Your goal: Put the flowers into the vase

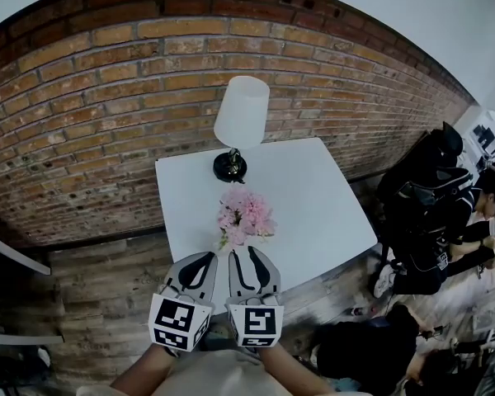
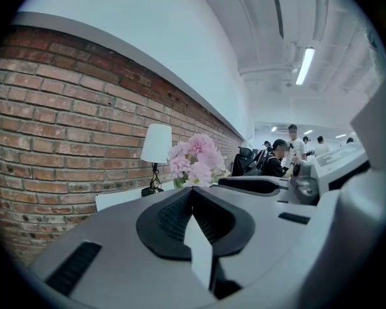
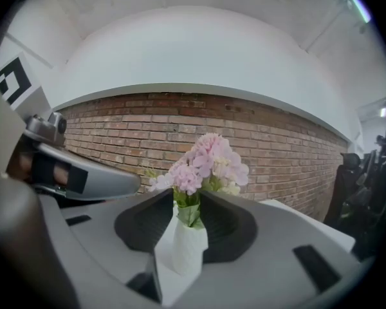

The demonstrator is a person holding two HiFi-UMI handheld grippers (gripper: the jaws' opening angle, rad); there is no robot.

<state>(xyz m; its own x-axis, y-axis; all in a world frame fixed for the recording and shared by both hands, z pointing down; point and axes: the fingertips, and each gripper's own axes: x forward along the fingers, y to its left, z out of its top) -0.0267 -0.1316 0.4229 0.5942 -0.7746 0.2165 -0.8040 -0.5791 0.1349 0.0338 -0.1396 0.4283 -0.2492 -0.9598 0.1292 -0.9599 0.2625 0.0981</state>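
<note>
Flowers (image 1: 243, 215) in vase (image 3: 189, 250), mid-table (image 1: 330, 213), near lamp (image 1: 241, 114); right gripper (image 3: 188, 199) partly open, vase framed in its gap, ungripped; left gripper (image 2: 192, 189) slightly open, empty, beside right.

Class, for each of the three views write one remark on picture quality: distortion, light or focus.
Head view: the fisheye bends the brick wall into an arc, and the lower right corner smears. Left gripper view: the ceiling light glares white, with a dark ring round the frame. Right gripper view: flowers and vase are sharp in soft, even light.
</note>
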